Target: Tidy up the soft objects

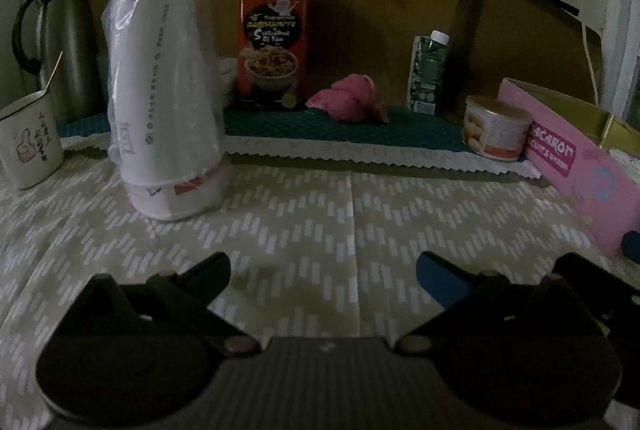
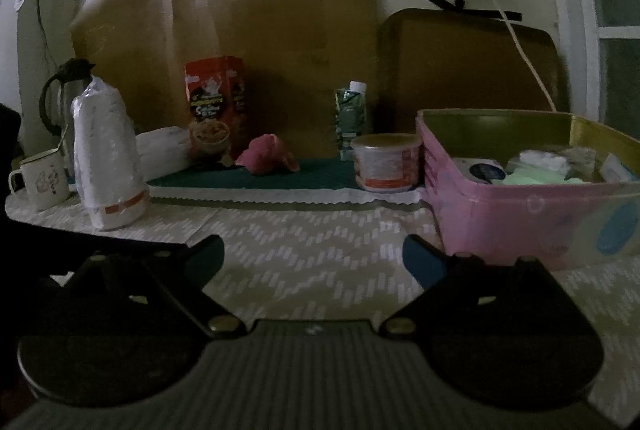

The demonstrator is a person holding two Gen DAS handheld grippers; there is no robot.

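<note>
Left gripper: jaws spread wide, holding nothing, above patterned counter. Right gripper: likewise wide apart, nothing held. Pink soft cloth: crumpled on green mat at counter rear, between red snack pouch and green carton. Pink tin: right side, soft items inside.

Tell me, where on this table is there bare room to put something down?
The zigzag-patterned cloth is bare between the wrapped cup stack and the pink box, in front of both open grippers. The green mat at the back is crowded: snack pouch, pink cloth, carton, tin.
</note>
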